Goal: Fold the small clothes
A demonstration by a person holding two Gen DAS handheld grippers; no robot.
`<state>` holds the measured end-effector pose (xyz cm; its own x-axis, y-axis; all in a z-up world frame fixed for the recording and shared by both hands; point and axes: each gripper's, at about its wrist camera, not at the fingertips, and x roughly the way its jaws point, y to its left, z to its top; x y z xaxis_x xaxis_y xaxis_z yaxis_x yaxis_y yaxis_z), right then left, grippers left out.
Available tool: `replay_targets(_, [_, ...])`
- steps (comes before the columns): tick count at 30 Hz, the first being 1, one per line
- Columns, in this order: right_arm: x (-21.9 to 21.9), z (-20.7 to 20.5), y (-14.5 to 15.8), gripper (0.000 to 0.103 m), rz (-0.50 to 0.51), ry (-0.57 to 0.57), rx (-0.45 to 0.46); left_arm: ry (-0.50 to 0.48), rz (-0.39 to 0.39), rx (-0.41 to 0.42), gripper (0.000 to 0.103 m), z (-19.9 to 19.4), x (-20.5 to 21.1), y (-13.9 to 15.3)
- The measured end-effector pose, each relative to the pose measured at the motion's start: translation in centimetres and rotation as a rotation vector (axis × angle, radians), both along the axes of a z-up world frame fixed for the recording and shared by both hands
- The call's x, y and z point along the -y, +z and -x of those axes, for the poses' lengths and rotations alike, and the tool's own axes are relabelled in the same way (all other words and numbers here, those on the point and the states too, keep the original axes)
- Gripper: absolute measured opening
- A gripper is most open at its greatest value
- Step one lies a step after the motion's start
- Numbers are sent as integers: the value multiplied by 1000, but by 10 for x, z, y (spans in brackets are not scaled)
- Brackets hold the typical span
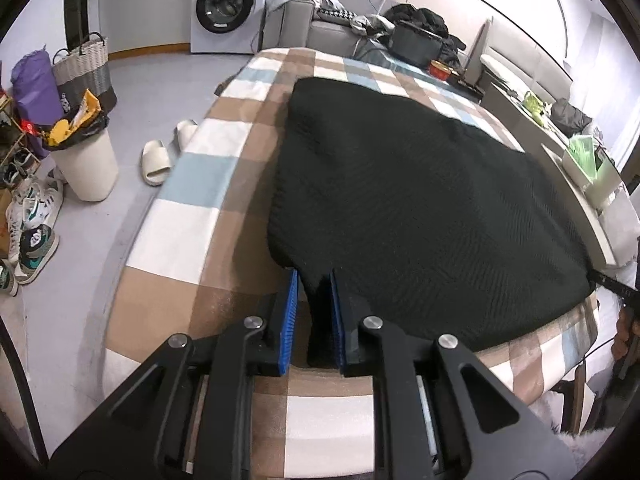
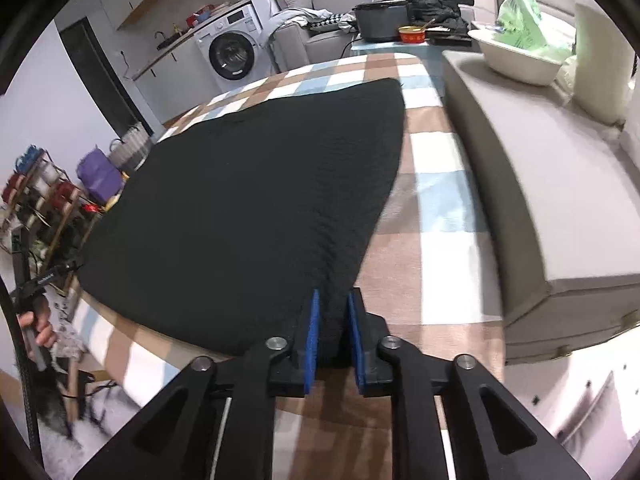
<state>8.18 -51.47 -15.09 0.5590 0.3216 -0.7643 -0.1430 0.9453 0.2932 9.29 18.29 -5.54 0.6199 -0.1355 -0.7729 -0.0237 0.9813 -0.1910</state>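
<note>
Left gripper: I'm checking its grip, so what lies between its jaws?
A pinched corner of the black knitted garment sits between the left gripper's blue-padded jaws, shown in the left wrist view.

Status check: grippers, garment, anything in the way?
Left gripper and right gripper each shut on the garment, one near corner apiece. Garment flat on the checked cloth. Nothing in the way.

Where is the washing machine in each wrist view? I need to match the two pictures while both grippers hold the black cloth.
Left wrist view: the washing machine stands at the top, left of centre, beyond the far end of the checked table.
Right wrist view: the washing machine is in the upper left, tilted, under a counter.
Shared landmark: the black cloth lying on the checked tablecloth.
</note>
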Motion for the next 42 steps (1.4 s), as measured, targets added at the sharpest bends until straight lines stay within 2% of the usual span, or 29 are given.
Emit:
replay_targets(3, [-8, -2, -6, 22, 14, 7, 6, 10, -1, -6, 14, 2, -2, 3])
replay_targets(7, [-11, 1, -2, 23, 167, -31, 10, 31, -13, -8, 15, 5, -5, 6])
replay_targets(10, [-6, 9, 14, 29, 184, -70, 52, 62, -11, 7, 25, 7, -5, 12])
replay_targets(13, [-13, 14, 32, 35, 219, -79, 116, 53, -25, 30, 36, 11, 1, 22])
replay_targets(15, [-23, 15, 41, 39, 207, -58, 153, 40, -23, 54, 51, 15, 9, 30])
replay_targets(17, [-41, 14, 45, 56, 175, -26, 188, 23, -22, 73, 60, 16, 19, 35])
replay_targets(18, [-48, 14, 45, 58, 169, -11, 194, 7, -27, 82, 63, 17, 26, 37])
replay_targets(21, [-79, 10, 35, 60, 160, 40, 202, -39, -19, 99, 65, 17, 46, 40])
replay_targets(23, [-99, 5, 24, 60, 145, 88, 170, -87, 8, 103, 65, 15, 64, 37])
replay_targets(26, [-126, 3, 8, 60, 144, 147, 143, -168, 19, 74, 65, 13, 98, 26])
replay_targets(30, [-153, 5, -7, 60, 148, 207, 121, -308, -6, 34, 65, 7, 152, 4])
replay_targets(32, [-158, 6, -11, 60, 200, 218, 135, -349, -47, -13, 65, 4, 171, -10])
replay_targets(35, [-149, 9, -15, 60, 315, 199, 148, -377, -147, 9, 66, 12, 183, -16])
replay_targets(37, [-128, 10, -17, 60, 373, 138, 145, -371, -135, 11, 66, 16, 177, -14])
replay_targets(40, [-82, 1, -12, 60, 340, 40, 129, -345, -87, 3, 66, 21, 158, -12])
replay_targets(42, [-67, -1, -9, 60, 356, -3, 122, -294, -108, -4, 66, 18, 145, -10])
